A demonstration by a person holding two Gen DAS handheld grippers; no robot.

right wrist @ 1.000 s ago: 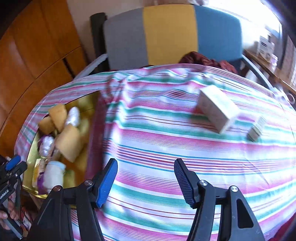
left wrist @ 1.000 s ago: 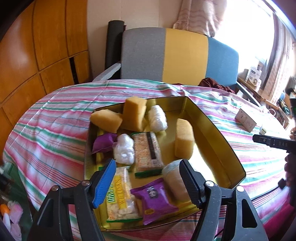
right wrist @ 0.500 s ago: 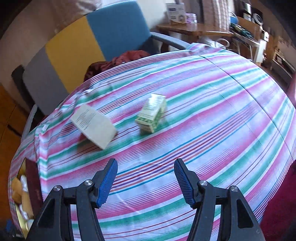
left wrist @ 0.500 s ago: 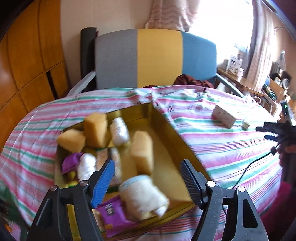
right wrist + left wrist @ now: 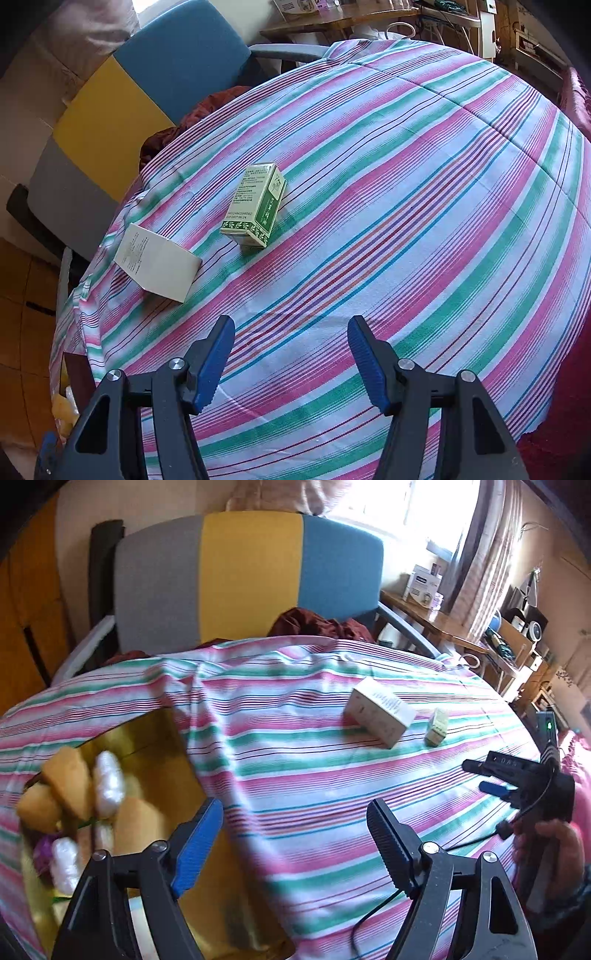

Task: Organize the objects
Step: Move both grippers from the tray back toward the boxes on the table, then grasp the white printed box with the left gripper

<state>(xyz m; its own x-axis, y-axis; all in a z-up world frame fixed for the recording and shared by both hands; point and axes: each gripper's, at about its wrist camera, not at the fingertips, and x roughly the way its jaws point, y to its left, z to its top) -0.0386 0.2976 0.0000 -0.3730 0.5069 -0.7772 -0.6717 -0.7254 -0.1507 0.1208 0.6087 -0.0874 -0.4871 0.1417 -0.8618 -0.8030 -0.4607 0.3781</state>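
The small green and white cardboard box (image 5: 255,205) lies near the middle of the striped table (image 5: 424,192), looks light and stiff, good to pinch by its long sides, and both the right claw (image 5: 291,363) and left claw (image 5: 295,843) are apart and empty, the left having just opened wider.

Our left tool (image 5: 295,834), jaws just widened and empty, hovers above the striped-cloth bench (image 5: 314,775) beside a gold tin tray (image 5: 162,746) of snacks.
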